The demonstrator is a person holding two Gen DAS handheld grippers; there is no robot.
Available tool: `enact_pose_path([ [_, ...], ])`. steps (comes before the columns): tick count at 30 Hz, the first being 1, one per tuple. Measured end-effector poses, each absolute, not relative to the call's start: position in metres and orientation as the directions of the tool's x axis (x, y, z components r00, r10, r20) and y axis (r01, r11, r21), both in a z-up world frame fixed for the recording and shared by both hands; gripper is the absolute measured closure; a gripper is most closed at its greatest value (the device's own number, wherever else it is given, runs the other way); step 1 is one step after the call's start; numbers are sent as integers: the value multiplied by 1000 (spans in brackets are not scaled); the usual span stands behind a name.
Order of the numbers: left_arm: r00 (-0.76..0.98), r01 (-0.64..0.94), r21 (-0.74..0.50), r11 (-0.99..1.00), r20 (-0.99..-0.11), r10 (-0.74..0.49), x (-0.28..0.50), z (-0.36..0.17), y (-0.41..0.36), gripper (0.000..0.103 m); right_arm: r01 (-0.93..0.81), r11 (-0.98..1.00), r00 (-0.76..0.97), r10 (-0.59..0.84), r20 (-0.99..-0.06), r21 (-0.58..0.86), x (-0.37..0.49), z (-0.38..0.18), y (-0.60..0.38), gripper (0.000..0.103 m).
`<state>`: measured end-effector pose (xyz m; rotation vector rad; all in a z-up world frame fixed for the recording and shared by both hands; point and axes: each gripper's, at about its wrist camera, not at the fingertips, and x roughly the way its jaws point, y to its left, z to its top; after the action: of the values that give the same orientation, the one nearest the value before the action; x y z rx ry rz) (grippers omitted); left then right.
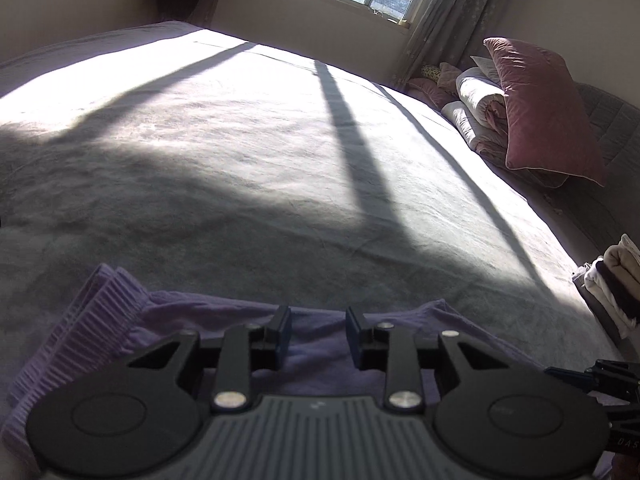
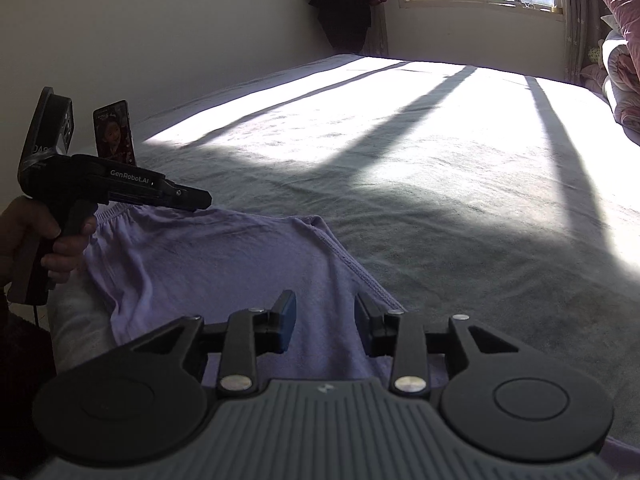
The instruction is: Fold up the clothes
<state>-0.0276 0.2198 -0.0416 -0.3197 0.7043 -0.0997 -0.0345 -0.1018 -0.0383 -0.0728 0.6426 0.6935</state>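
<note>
Lavender garment point(image 2: 208, 256): near edge hidden under your left claw point(image 1: 318, 334) and right claw point(image 2: 326, 320), both parted, released.

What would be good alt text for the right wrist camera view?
A lilac garment lies flat on a grey bedspread, with the right gripper open just above its near edge. At left, a hand holds the left gripper over the garment's elastic waistband; sunlight stripes the bed.

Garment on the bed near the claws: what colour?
Plain light purple garment, with a ribbed elastic edge; clearest in the right wrist view.
</note>
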Motion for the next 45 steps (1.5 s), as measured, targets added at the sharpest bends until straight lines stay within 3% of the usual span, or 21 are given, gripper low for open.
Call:
enact_pose_path([
  [10,770,-225,-267,937,-638,3,-85,-30,280,72,-744,659,506,665,-549,113,-100,-39,-51,66],
  [18,760,-342,-380,860,-649,15,-119,-29,325,69,-794,608,503,646,-575,-12,-125,-50,-14,67],
  [23,729,-374,-418,828,-684,-15,-116,-43,327,71,-784,617,534,611,-585,-71,-127,-54,-4,83],
  [24,725,-381,-417,825,-689,-14,-116,-45,327,83,-781,619,538,605,-587,-78,-126,-54,-3,86],
  [27,739,-357,-422,833,-673,-24,-115,-40,324,96,-775,624,548,590,-592,-96,-127,-53,-1,93],
  [33,827,-286,-450,846,-562,-20,-121,-22,322,98,-763,635,577,584,-570,-122,-134,-48,-2,101],
  [38,763,-372,-371,851,-645,52,-109,-40,325,97,-749,649,598,573,-561,-135,-131,-44,-1,103],
  [45,751,-371,-295,880,-654,98,-109,-40,318,92,-780,621,533,592,-604,-79,-130,-46,2,103],
])
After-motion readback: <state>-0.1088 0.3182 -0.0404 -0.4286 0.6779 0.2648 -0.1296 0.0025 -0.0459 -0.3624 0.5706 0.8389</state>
